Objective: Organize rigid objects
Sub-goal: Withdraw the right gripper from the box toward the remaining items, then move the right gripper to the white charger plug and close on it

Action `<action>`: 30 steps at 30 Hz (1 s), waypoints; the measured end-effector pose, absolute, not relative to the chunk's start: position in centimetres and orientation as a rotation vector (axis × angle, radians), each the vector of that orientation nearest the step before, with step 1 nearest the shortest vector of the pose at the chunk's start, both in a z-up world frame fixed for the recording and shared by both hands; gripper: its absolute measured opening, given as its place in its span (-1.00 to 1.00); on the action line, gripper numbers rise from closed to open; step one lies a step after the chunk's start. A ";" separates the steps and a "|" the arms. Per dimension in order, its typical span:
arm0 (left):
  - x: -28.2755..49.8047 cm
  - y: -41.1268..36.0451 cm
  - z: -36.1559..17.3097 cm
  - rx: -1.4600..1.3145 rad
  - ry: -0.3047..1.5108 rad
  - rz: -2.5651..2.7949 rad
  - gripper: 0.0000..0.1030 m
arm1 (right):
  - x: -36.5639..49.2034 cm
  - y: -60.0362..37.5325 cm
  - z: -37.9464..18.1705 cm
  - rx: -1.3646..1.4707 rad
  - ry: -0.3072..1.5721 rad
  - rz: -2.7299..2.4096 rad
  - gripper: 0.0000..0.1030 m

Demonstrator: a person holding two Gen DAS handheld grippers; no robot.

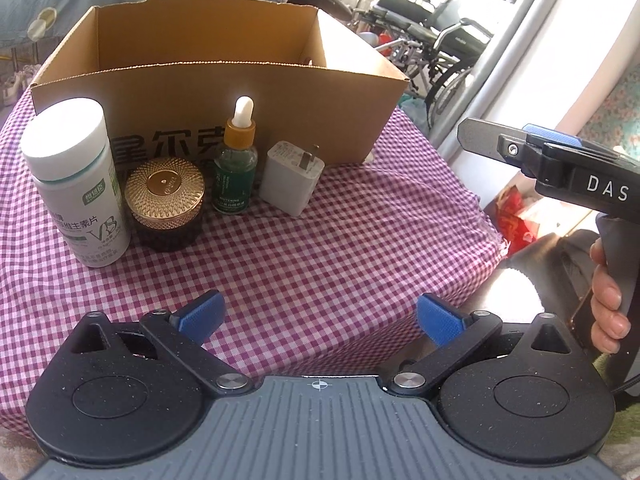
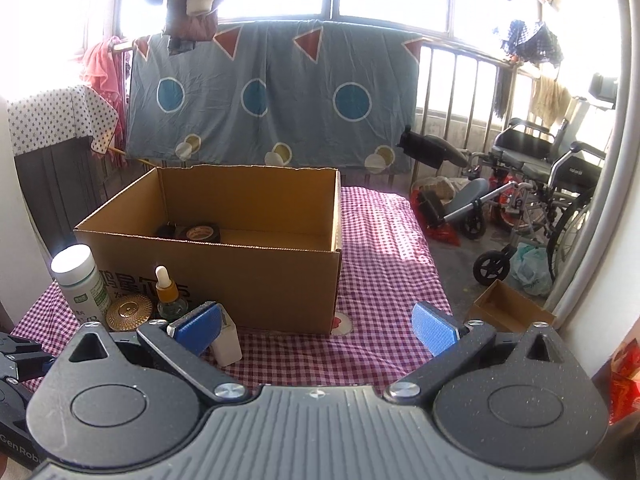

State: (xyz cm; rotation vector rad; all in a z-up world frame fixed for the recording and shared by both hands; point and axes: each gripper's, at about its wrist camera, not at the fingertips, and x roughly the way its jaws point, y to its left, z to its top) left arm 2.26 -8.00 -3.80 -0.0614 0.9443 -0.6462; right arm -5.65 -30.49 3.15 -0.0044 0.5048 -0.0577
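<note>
1. Left gripper [image 1: 320,314]: jaws released and spread wide, nothing between the blue pads [image 1: 206,312]; it hovers over the purple-and-white checked cloth [image 1: 360,240].
2. Right gripper [image 2: 316,326]: jaws likewise released and empty in its own view. In the left wrist view it shows side-on at the right edge, gripped by a person's hand [image 1: 610,300].
3. Cardboard box [image 1: 224,92]: open-topped, standing on the cloth straight ahead of the left jaws and beyond the row of objects. The right wrist view shows a roll of brown tape [image 2: 202,233] lying inside it, near its left end.
4. White vitamin bottle [image 1: 76,184]: upright, ahead and left of the left jaws, at the left end of the row in front of the box.
5. Gold-lidded dark jar [image 1: 165,204]: just beside the vitamin bottle, on its right.
6. Green dropper bottle [image 1: 236,160]: upright with an amber collar and white bulb, behind and right of the jar, close to the box wall.
7. White plug adapter [image 1: 290,178]: at the right end of the row, prongs pointing toward the box. In the right wrist view it sits directly behind the left blue pad [image 2: 198,330], partly hidden by it.
</note>
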 end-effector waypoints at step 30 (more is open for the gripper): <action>2.5 -11.1 -4.9 0.190 0.712 -0.607 0.99 | -2.7 -33.4 -1.4 0.396 0.622 0.223 0.95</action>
